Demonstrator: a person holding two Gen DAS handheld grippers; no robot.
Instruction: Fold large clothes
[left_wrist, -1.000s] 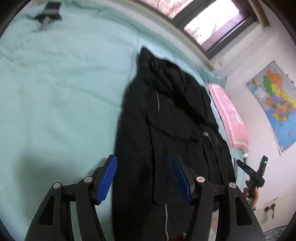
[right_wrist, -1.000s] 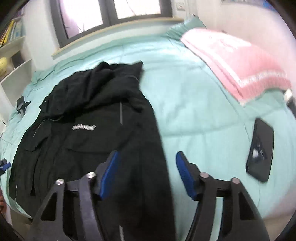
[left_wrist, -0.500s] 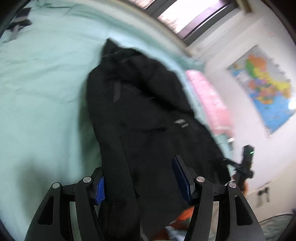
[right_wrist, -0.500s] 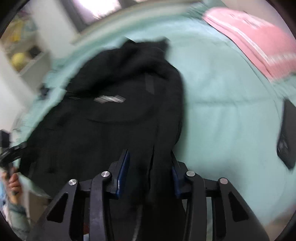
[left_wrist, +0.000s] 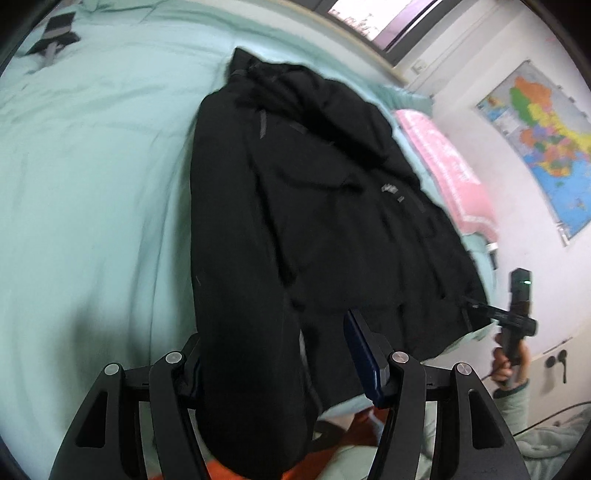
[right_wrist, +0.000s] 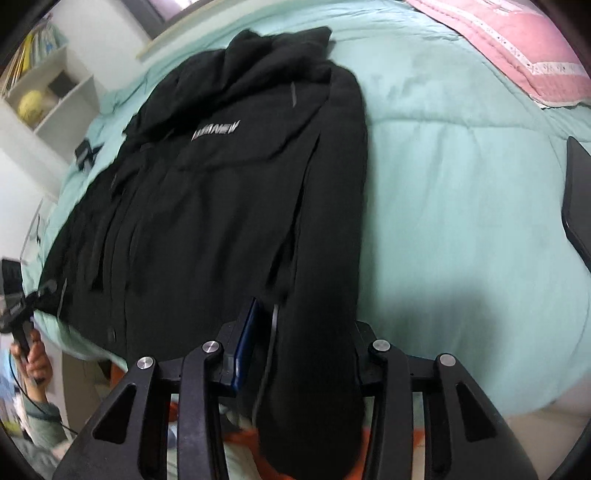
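Note:
A black jacket lies spread on the mint green bed, collar toward the window. In the left wrist view one sleeve runs between the fingers of my left gripper; it hides the left pad, and the right blue pad stands apart from it, so this gripper is open. In the right wrist view the jacket shows its silver chest logo. My right gripper is shut on the other sleeve, its left blue pad against the cloth and its right pad hidden.
A pink pillow lies at the head of the bed. A flat black device rests on the cover at the right edge. A small black object sits far left. A white shelf and a wall map flank the bed.
Both grippers came down and forward over the jacket's near edge. Each sleeve now lies between a pair of fingers. The right jaws narrowed onto their sleeve; the left jaws kept their width.

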